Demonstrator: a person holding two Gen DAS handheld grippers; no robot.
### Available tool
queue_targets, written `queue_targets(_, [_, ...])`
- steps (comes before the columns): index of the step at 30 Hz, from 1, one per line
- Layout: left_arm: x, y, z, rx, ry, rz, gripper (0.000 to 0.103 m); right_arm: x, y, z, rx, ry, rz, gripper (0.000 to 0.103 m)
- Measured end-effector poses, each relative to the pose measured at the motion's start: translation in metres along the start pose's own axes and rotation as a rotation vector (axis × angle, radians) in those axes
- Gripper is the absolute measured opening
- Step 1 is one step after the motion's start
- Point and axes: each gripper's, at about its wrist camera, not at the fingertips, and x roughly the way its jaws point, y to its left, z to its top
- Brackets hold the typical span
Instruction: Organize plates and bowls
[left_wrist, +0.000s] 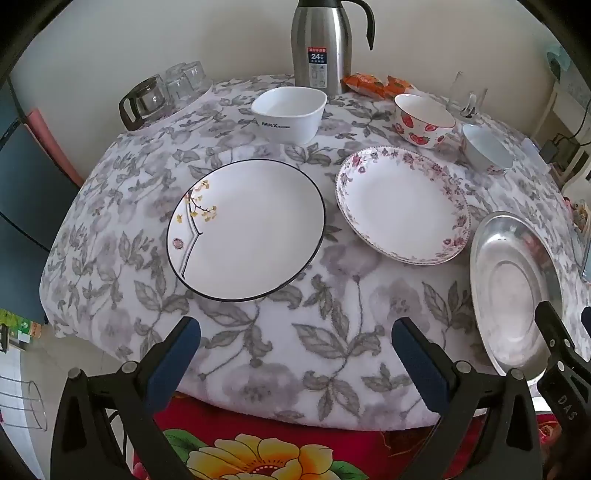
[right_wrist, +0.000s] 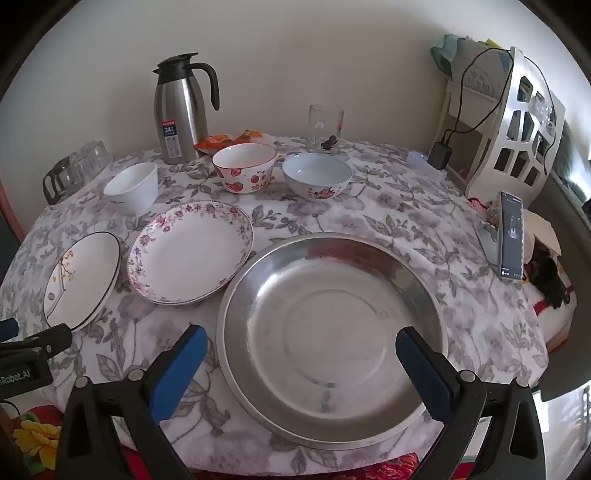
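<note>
Nothing stacked yet: black-rimmed plate (left_wrist: 245, 230), floral plate (left_wrist: 402, 205), steel pan (right_wrist: 332, 339) and three bowls (right_wrist: 244, 167) lie separate. Left gripper (left_wrist: 295, 354) and right gripper (right_wrist: 301, 363) both spread wide, empty.

The left tongs (left_wrist: 295, 347) are two black plastic arms shaped like clamp levers, each tipped with a dark blue ribbed pad (left_wrist: 176, 363) on its inner face. A round silver rivet sits at the base of each pad, and a second one lies farther out on each black arm. The right tongs (right_wrist: 301, 356) are built the same way, with brighter blue pads (right_wrist: 177, 373) and matching silver rivets. From the left camera, the right tool's black body bears white letters reading "DAS". From the right camera, the left tool shows a white label ending "Robot.AI".
</note>
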Motion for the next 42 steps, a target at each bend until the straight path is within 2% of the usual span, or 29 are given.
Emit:
queue_targets(10, [0.003,0.009,-0.006,-0.013,0.010,-0.017,0.103,0.004,0.005,0.000,-0.013,-0.001,-0.002,0.103])
queue_targets(42, [0.009,0.004,-0.002,-0.025,0.034,-0.012,0.103,0.004,0.004,-0.001,-0.018,0.015,0.014,0.103])
